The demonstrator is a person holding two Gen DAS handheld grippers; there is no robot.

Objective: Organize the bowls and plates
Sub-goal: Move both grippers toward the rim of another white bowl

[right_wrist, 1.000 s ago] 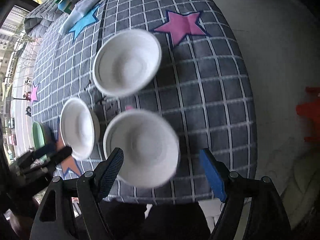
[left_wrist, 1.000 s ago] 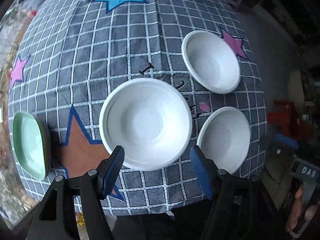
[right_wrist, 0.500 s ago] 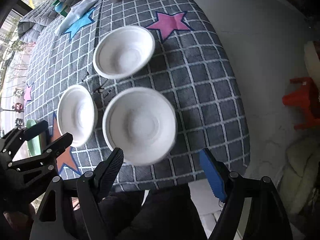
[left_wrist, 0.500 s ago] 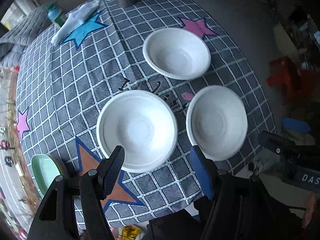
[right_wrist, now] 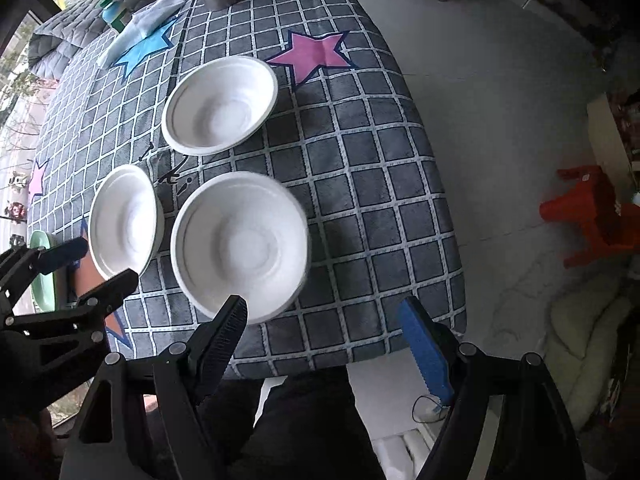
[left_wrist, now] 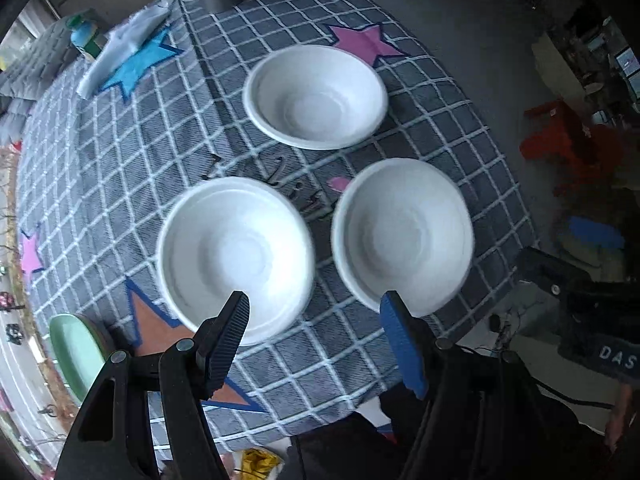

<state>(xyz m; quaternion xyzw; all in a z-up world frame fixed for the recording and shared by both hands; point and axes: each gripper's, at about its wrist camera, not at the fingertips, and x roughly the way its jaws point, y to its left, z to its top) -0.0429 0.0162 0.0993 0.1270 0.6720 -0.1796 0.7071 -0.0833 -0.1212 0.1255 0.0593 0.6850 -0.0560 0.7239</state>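
Three white bowls (left_wrist: 316,96) sit mid-frame on a checked tablecloth (left_wrist: 120,152), what looks like a green plate (left_wrist: 74,350) lower left, while the left gripper (left_wrist: 314,320) and right gripper (right_wrist: 324,320) hover spread and empty.

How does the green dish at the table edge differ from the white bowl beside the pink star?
The pale green dish is coloured and sits at the near-left edge of the checked tablecloth; the round white bowl by the pink star is plain white, at the far side. The green dish rests on something darker; the white bowl lies directly on the cloth. Both sit upright and empty.
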